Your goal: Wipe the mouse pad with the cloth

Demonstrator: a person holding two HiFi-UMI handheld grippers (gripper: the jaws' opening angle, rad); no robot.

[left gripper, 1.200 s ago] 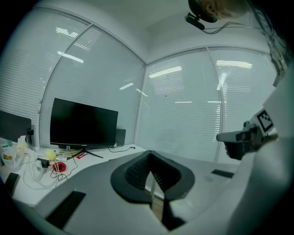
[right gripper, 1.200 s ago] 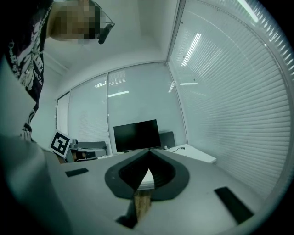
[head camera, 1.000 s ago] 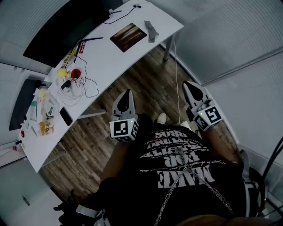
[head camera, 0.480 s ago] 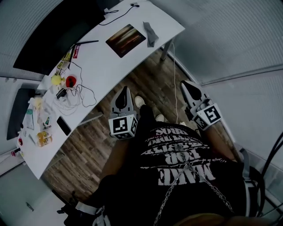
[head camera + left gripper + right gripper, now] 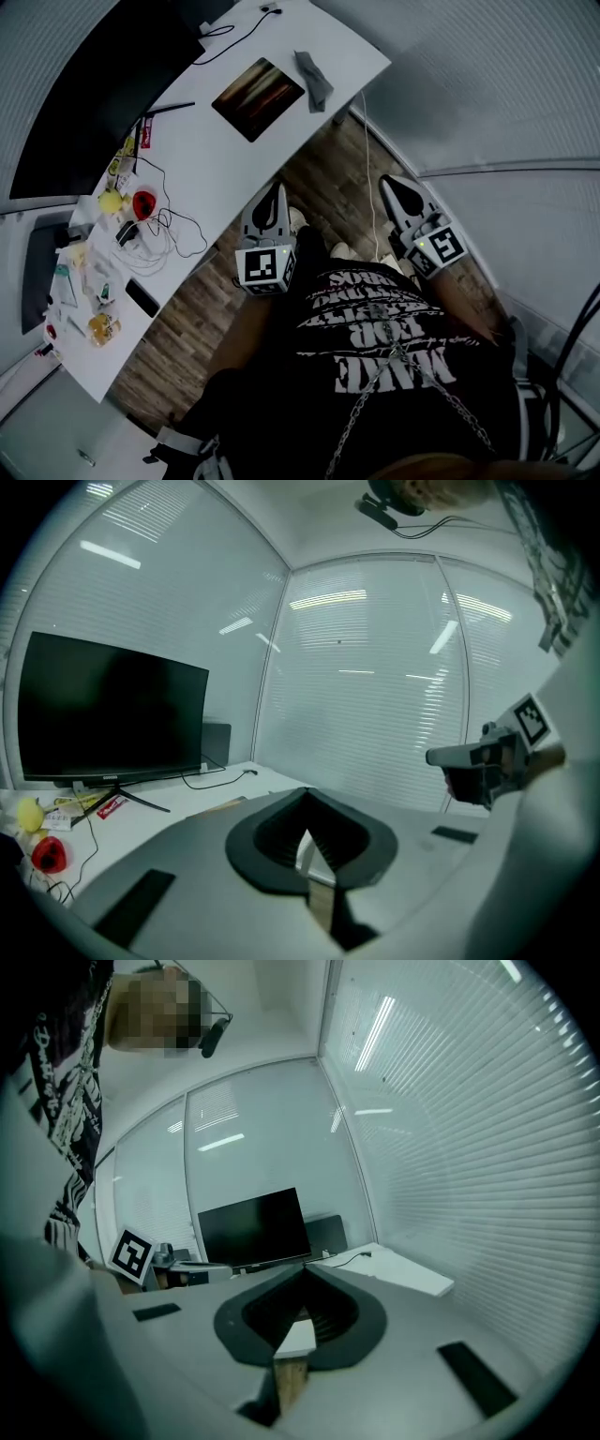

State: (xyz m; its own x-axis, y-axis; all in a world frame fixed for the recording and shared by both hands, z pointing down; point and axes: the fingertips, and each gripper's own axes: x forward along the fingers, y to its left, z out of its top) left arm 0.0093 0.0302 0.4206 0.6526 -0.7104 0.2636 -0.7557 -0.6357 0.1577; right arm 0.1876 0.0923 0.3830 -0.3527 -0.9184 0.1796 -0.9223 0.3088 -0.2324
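Both left gripper [image 5: 275, 191] and right gripper [image 5: 390, 186] are hovering closed, empty; cloth [image 5: 314, 78] is lying long-axis crosswise to adjacent mouse pad [image 5: 258, 87].

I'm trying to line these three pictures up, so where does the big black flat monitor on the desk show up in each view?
Head view: the big black flat monitor fills the upper left, along the desk's far side.
Left gripper view: the monitor stands at the left.
Right gripper view: the monitor is small, near the middle.
Shared landmark: the white desk under it.
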